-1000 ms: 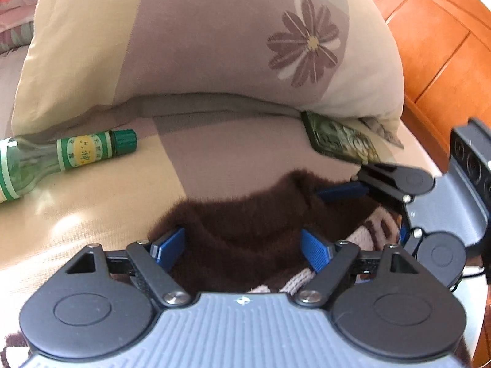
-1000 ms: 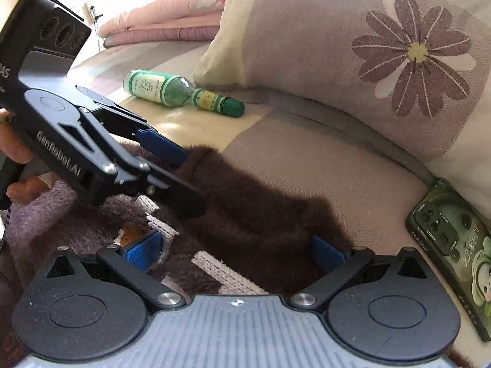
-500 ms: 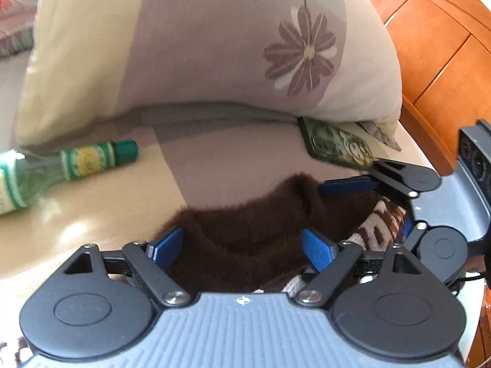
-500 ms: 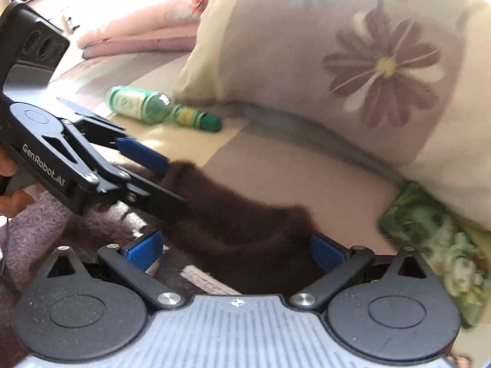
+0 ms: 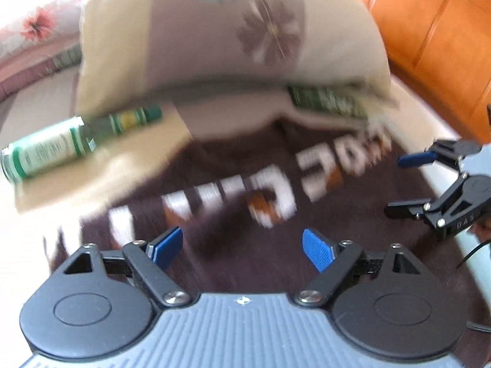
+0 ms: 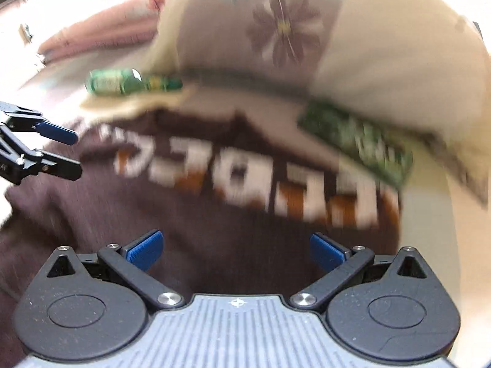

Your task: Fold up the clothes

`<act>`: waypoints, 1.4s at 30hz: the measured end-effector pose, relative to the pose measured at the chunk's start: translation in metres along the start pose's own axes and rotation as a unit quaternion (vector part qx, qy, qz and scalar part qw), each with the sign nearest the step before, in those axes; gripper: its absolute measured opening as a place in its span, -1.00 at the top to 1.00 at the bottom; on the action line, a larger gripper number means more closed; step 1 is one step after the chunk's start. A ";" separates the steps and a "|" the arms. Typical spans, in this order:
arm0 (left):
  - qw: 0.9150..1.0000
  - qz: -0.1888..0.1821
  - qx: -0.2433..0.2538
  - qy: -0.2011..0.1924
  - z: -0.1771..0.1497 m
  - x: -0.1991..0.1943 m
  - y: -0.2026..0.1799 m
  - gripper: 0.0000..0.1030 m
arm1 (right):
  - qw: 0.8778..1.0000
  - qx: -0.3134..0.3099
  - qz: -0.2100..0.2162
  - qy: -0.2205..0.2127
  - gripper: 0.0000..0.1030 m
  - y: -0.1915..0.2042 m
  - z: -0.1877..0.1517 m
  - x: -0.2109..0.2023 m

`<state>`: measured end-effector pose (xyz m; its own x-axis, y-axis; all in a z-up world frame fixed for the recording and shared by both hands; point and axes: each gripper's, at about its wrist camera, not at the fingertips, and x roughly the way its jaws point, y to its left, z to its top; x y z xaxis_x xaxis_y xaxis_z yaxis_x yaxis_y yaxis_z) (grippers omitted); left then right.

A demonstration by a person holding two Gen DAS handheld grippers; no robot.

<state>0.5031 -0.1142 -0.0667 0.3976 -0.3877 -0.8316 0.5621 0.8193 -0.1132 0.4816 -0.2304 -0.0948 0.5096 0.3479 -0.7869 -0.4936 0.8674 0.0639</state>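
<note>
A dark brown fuzzy sweater (image 5: 233, 168) with white and orange letters lies spread on the bed, its far edge near the pillow. My left gripper (image 5: 242, 250) hovers open over the sweater's near part, and nothing is between its blue pads. The right gripper (image 6: 235, 251) is open too, above the same sweater (image 6: 190, 214), and holds nothing. Each view shows the other tool at its side: the right gripper (image 5: 402, 184) at the right and the left gripper (image 6: 76, 155) at the left, both with jaws apart. Both views are motion-blurred.
A green glass bottle (image 5: 70, 144) lies on the bed left of the sweater. A green packet (image 5: 325, 101) sits at the pillow's foot, close to the sweater's far right corner. A large floral pillow (image 5: 214, 30) stands behind, and a wooden headboard (image 5: 429, 30) is at the right.
Both grippers have drawn back and up from the sweater's far edge. Far more of the sweater and its lettering shows now. The jaws stay open.
</note>
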 end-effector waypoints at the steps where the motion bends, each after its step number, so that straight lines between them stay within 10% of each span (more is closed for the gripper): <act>1: 1.000 0.010 0.002 0.017 -0.007 0.008 -0.003 -0.66 | 1.000 0.004 -0.003 0.002 -1.00 0.000 -0.010 0.003; 20: 0.994 0.075 -0.073 -0.011 0.002 -0.022 0.011 -0.66 | 0.993 -0.067 0.099 -0.005 -1.00 0.074 0.000 0.006; 35: 0.997 0.055 -0.046 -0.016 0.005 -0.037 0.004 -0.66 | 0.990 -0.026 0.140 -0.002 -1.00 0.093 0.013 0.005; 42: 0.999 -0.027 0.000 -0.022 0.020 -0.027 -0.022 -0.66 | 1.000 0.009 0.023 0.006 -1.00 0.049 -0.017 -0.039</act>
<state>0.4949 -0.1303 -0.0313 0.3989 -0.4491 -0.7995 0.5828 0.7973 -0.1570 0.4252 -0.2075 -0.0712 0.4783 0.3843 -0.7896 -0.5041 0.8564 0.1115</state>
